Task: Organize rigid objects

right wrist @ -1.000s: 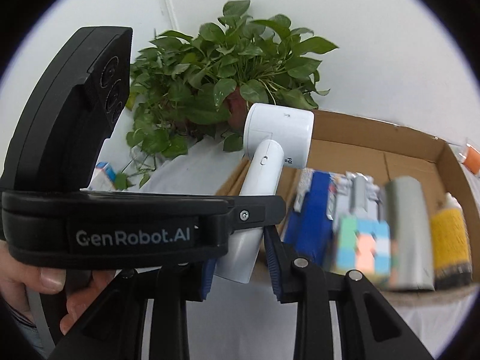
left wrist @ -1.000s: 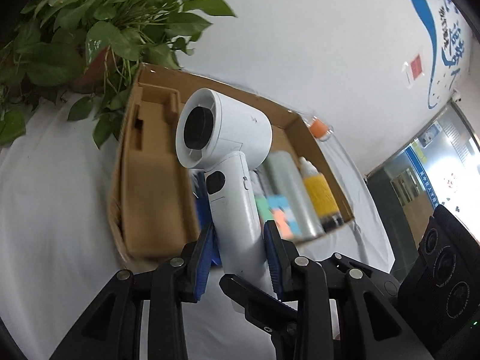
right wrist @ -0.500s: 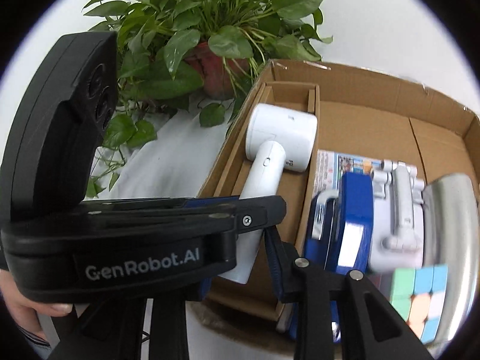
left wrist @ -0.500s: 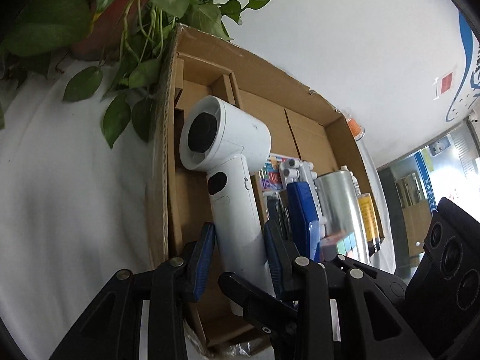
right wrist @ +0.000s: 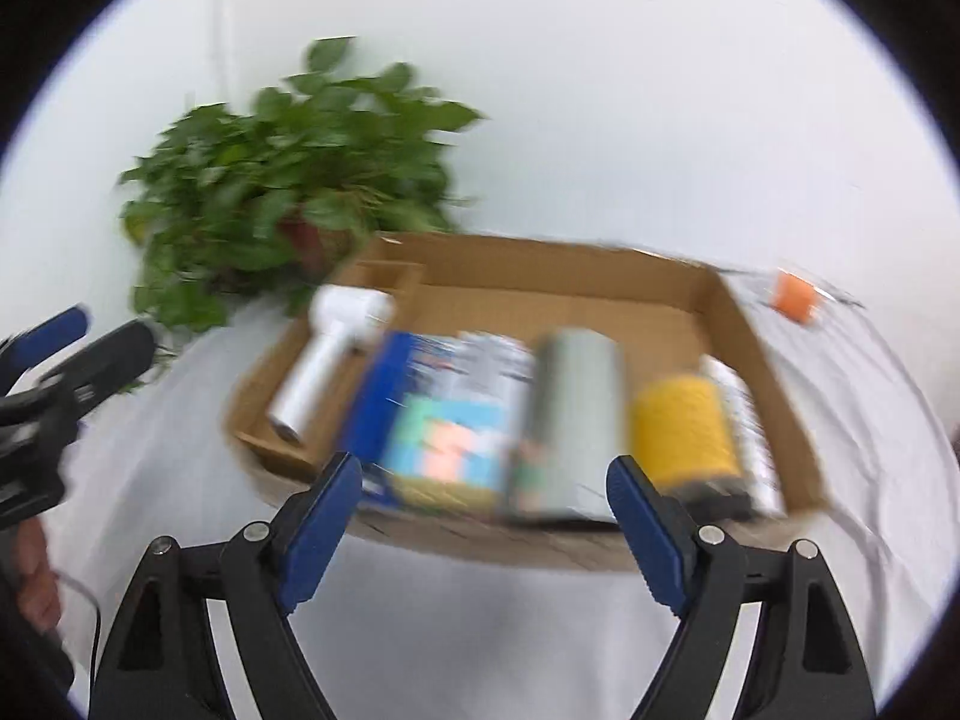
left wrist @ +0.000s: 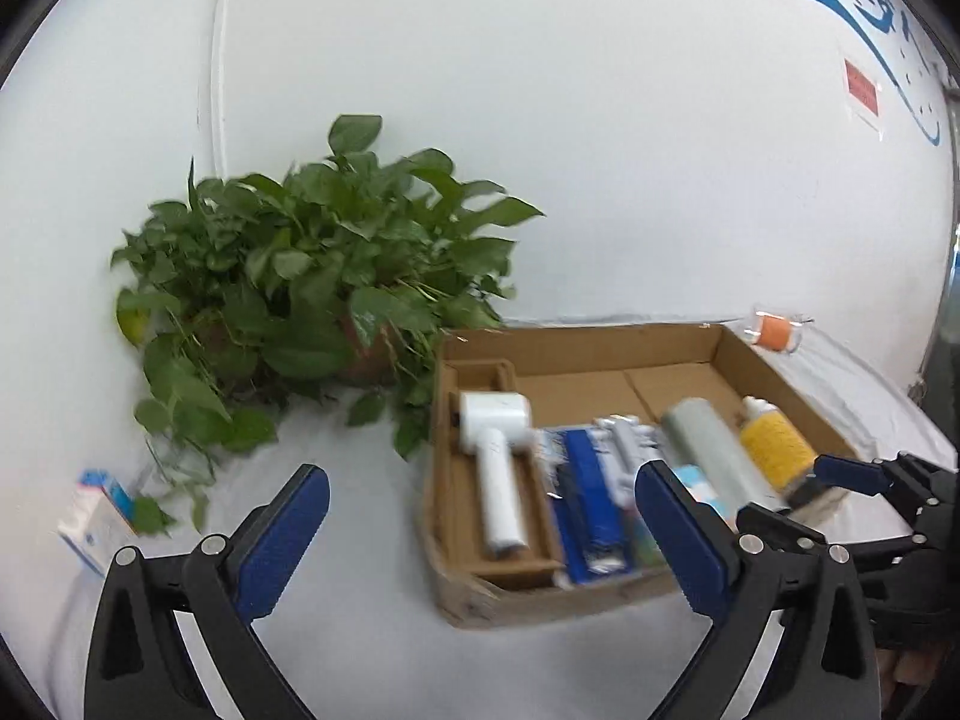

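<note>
A white hair dryer [left wrist: 495, 468] lies in the left slot of an open cardboard box [left wrist: 570, 348]; it also shows in the right wrist view [right wrist: 330, 354]. Beside it in the box [right wrist: 738, 312] lie a blue item [left wrist: 591, 510], a colour cube [right wrist: 447, 438], a silver can [right wrist: 570, 414] and a yellow bottle [right wrist: 684, 426]. My left gripper [left wrist: 480, 528] is open and empty in front of the box. My right gripper [right wrist: 483, 516] is open and empty near the box's front edge.
A potted green plant [left wrist: 300, 276] stands left of the box against the white wall. A small blue-and-white packet [left wrist: 99, 510] lies at the far left on the white cloth. An orange-capped item [left wrist: 774, 330] sits behind the box at the right.
My left gripper let go of the hair dryer, which now lies in the box. Both grippers opened wide and pulled back from the box.
</note>
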The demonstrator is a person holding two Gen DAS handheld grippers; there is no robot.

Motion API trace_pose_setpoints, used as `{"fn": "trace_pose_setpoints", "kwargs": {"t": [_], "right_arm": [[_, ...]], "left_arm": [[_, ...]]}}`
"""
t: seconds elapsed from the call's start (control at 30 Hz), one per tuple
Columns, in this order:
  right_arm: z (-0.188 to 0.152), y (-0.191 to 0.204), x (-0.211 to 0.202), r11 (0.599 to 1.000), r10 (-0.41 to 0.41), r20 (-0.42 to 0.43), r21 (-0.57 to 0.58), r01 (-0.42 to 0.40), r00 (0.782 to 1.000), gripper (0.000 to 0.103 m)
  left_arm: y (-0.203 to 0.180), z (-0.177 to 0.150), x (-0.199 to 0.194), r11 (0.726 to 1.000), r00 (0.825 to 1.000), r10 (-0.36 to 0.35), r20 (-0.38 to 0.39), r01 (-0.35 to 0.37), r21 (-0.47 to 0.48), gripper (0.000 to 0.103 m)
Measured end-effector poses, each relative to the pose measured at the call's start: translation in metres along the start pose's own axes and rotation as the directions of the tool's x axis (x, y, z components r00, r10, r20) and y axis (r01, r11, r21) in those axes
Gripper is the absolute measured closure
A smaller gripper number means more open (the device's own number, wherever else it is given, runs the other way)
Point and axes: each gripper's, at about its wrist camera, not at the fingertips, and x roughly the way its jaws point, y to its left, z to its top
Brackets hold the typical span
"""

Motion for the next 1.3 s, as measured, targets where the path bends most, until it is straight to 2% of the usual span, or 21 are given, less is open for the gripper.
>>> {"fn": "trace_pose_setpoints", "kwargs": {"t": [0.13, 0.27, 0.47, 0.97, 1.3], "right_arm": [[-0.023, -0.042, -0.013, 0.999, -0.034, -0.021, 0.042, 0.035, 0.999, 0.019], [-0.03, -0.066, -0.03, 0.997, -0.059, -0.001, 0.053, 0.059, 0.998, 0.019], [-0.033, -0.078, -0.032, 0.997, -0.054, 0.002, 0.052, 0.053, 0.999, 0.015], [-0.033, -0.076, -0.032, 0.998, -0.054, 0.01, 0.042, 0.053, 0.999, 0.014], [-0.035, -0.074, -0.026, 0.998, -0.054, -0.003, 0.036, 0.054, 0.999, 0.014]], "left_arm": [[-0.041, -0.019, -0.012, 0.997, 0.998, -0.049, -0.027, 0.048, -0.059, 0.0], [-0.084, -0.032, -0.009, 0.992, 0.995, -0.091, -0.027, 0.089, -0.084, 0.0], [-0.126, -0.043, -0.026, 0.993, 0.997, -0.079, -0.022, 0.077, -0.089, 0.0], [-0.132, -0.044, -0.013, 0.997, 0.997, -0.021, -0.077, 0.015, -0.078, 0.0], [-0.12, -0.048, -0.001, 0.997, 0.995, -0.033, -0.093, 0.026, -0.076, 0.0]]}}
